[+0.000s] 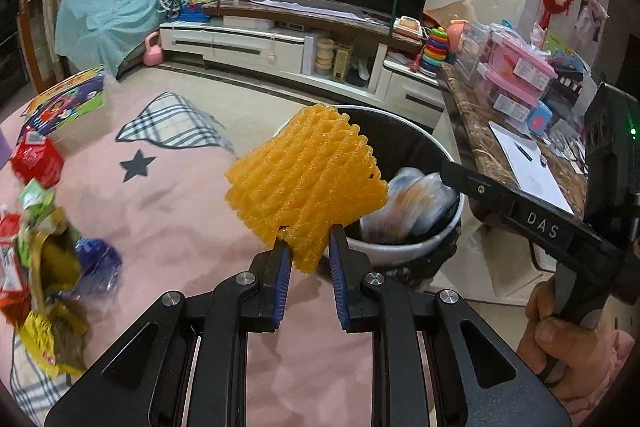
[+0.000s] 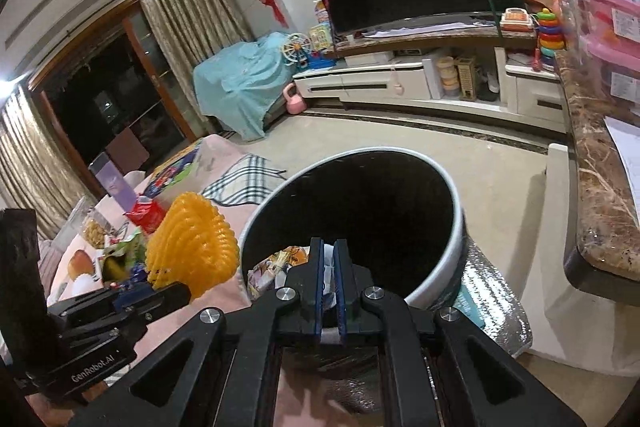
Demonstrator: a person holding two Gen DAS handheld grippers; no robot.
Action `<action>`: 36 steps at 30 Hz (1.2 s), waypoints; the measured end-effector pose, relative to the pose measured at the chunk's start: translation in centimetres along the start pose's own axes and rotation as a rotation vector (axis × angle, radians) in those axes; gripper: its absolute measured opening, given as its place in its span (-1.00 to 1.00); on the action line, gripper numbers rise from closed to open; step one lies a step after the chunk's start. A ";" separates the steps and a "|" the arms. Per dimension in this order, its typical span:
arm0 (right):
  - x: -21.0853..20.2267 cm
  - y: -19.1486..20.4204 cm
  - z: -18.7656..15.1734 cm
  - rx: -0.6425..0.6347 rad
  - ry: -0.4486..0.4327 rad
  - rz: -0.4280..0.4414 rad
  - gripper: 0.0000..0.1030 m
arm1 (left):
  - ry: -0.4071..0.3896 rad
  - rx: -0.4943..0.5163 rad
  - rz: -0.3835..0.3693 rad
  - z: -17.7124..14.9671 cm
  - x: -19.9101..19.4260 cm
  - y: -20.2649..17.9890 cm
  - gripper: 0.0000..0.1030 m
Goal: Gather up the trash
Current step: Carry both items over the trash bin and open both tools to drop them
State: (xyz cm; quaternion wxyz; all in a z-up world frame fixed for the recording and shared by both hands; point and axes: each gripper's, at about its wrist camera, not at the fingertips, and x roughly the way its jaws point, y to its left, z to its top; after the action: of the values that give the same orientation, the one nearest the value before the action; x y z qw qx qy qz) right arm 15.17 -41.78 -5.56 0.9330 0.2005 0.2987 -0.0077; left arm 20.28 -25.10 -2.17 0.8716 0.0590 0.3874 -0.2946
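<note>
Left hand-held gripper [image 1: 306, 241], jaws narrow, pinched the lower edge of an orange foam net [image 1: 306, 187]; the net stood up and fanned out above the pads, a light thing held by one corner so that it could hang free over an opening. It was carried just beside the near rim of the bin [image 1: 404, 249], not yet over the mouth. The bin, white outside and dark inside, already held crumpled packaging [image 1: 412, 203] at its bottom.

Right hand-held gripper [image 2: 329, 267], jaws pressed together with a scrap of white wrapper [image 2: 328, 273] apparently between the blue pads, pointed down across the bin's near rim, its tips above the wrappers inside; whether the scrap was truly gripped or merely seen behind the pads could not be told for certain. A hand [image 1: 560, 343] gripped its handle from below, the tool angled downward toward the bin.

More trash [image 1: 44, 267], red, green and yellow packets, lay scattered on the pink blanket [image 1: 180, 195] to the left, still to be collected. A marble bench [image 2: 596, 187] with boxes and paper stood just right of the bin.
</note>
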 end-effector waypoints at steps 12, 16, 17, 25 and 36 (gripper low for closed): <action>0.3 -2.3 0.4 0.077 0.008 -0.033 -0.56 | 0.071 0.036 0.006 0.9 2.9 -1.8 0.14; -0.3 -2.1 0.1 0.082 -0.008 -0.031 -0.05 | 0.069 0.018 0.014 0.3 2.5 -1.1 0.18; -0.3 -2.1 0.1 0.084 -0.009 -0.031 -0.05 | 0.065 0.009 0.014 0.1 2.3 -0.9 0.22; -1.4 -0.5 -0.9 0.073 -0.028 -0.026 0.56 | 0.037 -0.064 0.024 -3.3 -0.3 1.4 0.28; -1.0 3.2 -3.2 0.063 0.025 0.048 0.73 | -0.001 -0.160 0.087 -7.8 -4.8 5.6 0.31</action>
State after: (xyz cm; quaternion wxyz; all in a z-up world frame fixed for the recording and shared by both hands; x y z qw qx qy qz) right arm 13.01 -37.79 -6.18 0.9224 0.2369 0.3050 0.0080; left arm 15.87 -15.71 -4.85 0.8858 0.0057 0.4062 -0.2243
